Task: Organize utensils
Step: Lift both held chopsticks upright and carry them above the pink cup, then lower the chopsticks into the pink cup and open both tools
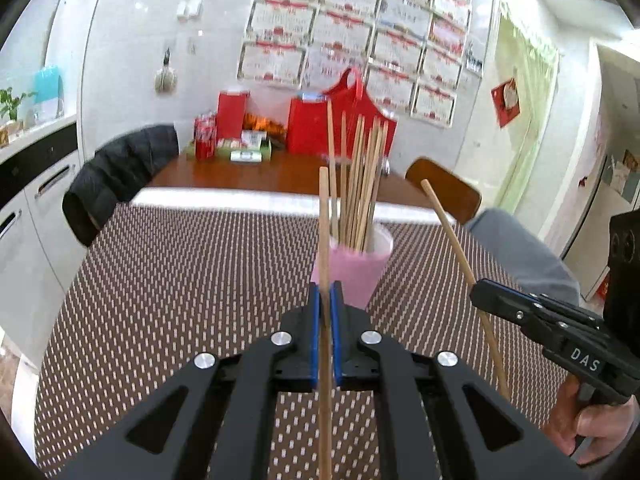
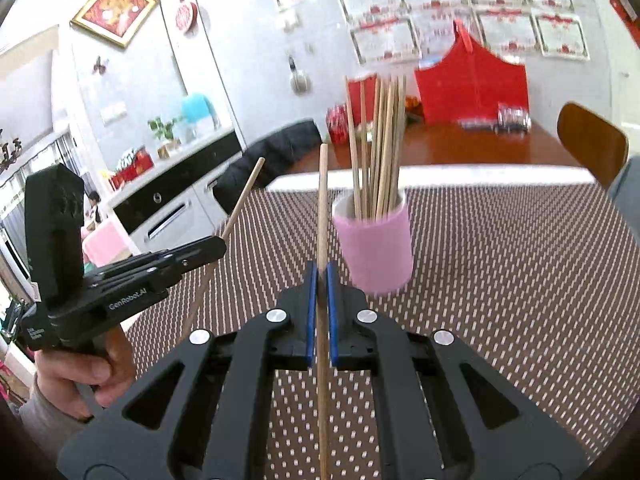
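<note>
Wooden chopstick (image 1: 325,240) upright, pale, slender, between left gripper (image 1: 325,304) fingers (image 1: 315,320)

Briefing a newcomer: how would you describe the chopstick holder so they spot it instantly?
On the brown patterned table mat, look ahead of both grippers. The pink cup stands there upright, the only container on the mat, bristling with wooden chopsticks.

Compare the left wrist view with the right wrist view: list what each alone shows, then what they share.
Left wrist only: the right tongs seen from the side, shut on a thin wooden chopstick.

Right wrist only: a gold-framed red picture and the left tongs from the side.

Shared: the pink cylindrical cup of wooden chopsticks, the brown woven mat, the red bag.
</note>
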`<action>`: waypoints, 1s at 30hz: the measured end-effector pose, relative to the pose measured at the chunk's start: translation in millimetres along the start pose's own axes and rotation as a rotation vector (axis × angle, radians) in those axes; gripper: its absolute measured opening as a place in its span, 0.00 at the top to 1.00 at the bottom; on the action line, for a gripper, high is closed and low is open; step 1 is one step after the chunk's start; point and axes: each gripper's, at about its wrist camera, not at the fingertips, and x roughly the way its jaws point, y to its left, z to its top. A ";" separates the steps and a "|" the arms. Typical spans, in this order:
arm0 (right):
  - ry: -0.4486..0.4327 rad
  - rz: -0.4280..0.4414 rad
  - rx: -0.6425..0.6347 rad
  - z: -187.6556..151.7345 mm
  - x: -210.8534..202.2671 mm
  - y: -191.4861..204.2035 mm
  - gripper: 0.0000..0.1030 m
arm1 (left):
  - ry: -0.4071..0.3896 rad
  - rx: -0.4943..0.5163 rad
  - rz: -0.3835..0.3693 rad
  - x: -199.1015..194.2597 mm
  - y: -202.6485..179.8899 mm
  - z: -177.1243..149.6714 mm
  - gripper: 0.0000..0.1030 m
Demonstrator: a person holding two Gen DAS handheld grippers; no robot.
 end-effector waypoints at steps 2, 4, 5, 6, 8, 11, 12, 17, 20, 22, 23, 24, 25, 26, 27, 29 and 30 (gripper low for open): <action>-0.036 0.001 -0.007 13.9 -3.1 0.3 0.95 | -0.042 -0.005 -0.008 -2.7 -3.0 14.4 0.95; -0.089 0.001 -0.009 28.2 -7.0 -0.7 0.95 | -0.087 -0.014 -0.024 -4.4 -5.6 30.3 0.95; -0.112 0.002 -0.009 36.1 -8.1 -2.3 0.95 | -0.111 -0.017 -0.034 -5.2 -7.2 38.3 0.95; -0.143 0.003 -0.007 45.3 -9.5 -4.7 0.95 | -0.132 -0.021 -0.047 -6.7 -10.0 45.9 0.95; -0.191 0.014 0.004 61.7 -9.7 -9.8 0.95 | -0.184 -0.028 -0.084 -6.0 -16.1 66.1 0.95; -0.285 0.048 0.021 86.0 -6.3 -16.1 0.95 | -0.271 -0.032 -0.148 -3.8 -23.3 95.4 0.95; -0.308 0.051 0.023 90.8 -5.6 -17.7 0.95 | -0.298 -0.032 -0.170 -1.8 -25.7 104.8 0.95; -0.405 0.072 0.045 124.1 14.2 -30.9 0.95 | -0.394 -0.032 -0.233 12.1 -35.4 129.9 0.95; -0.444 0.061 0.057 135.1 30.9 -37.6 0.95 | -0.429 -0.027 -0.242 31.1 -37.5 135.3 0.95; -0.460 0.054 0.073 138.9 43.3 -42.6 0.95 | -0.436 -0.028 -0.234 47.0 -35.5 135.1 0.95; -0.467 0.050 0.079 139.3 50.2 -45.4 0.95 | -0.437 -0.031 -0.235 53.2 -33.8 133.6 0.95; -0.472 0.045 0.081 138.8 56.4 -46.9 0.95 | -0.437 -0.036 -0.234 59.0 -32.0 132.4 0.95; -0.474 0.040 0.078 138.1 62.2 -48.2 0.95 | -0.435 -0.038 -0.230 68.8 -29.1 130.2 0.95; -0.473 0.035 0.075 136.5 67.2 -48.7 0.95 | -0.434 -0.036 -0.226 74.6 -28.2 128.3 0.95; -0.472 0.027 0.071 134.6 74.7 -50.4 0.95 | -0.432 -0.031 -0.220 82.1 -25.7 126.0 0.95; -0.458 0.018 0.068 129.4 89.9 -53.5 0.95 | -0.427 -0.019 -0.212 93.7 -24.5 121.3 0.95; -0.452 0.012 0.066 126.8 96.4 -55.2 0.95 | -0.426 -0.015 -0.209 97.7 -23.5 119.3 0.95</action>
